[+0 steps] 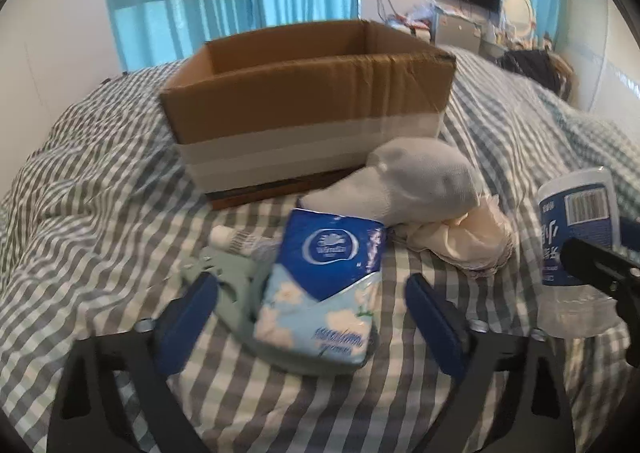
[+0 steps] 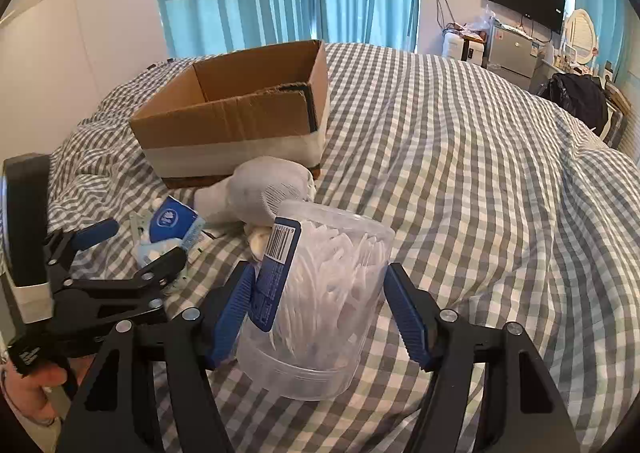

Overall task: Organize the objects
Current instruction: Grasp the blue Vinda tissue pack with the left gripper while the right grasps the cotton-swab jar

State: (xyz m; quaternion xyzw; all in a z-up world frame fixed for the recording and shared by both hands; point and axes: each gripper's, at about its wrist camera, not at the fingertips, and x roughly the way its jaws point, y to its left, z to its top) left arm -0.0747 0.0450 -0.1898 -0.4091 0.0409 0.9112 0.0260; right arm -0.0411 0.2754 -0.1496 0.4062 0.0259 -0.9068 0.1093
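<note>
A: Both claws look ready. The left claw stands wide open around the tissue pack, a pad on either side and a gap on both; it has hold of nothing. The pack lies on the bed, just in front of the cardboard box, leaning on a pale green packet.

B: And the right claw?

A: Open too, straddling the clear jar of white sticks. The left pad touches the blue label or is right at it; the right pad stands just clear of the wall. I judge it not yet gripped. The jar sits in front of the box, to the right of the tissue pack.

B: What could go wrong?

A: The jar is tilted, lid end down on the soft quilt, its long axis running up and away toward the box. Closing on a smooth, slanted wall could squirt it out or roll it. The tissue pack is soft; a squeeze may crumple it or drag the green packet along.

B: How does the pack lie?

A: Its long axis points from the claw toward the box, dark blue end farthest away, raised a little. The grey sock lies just beyond it, against the front of the box, over a crumpled cream cloth, and could snag on a lift toward the box.
</note>
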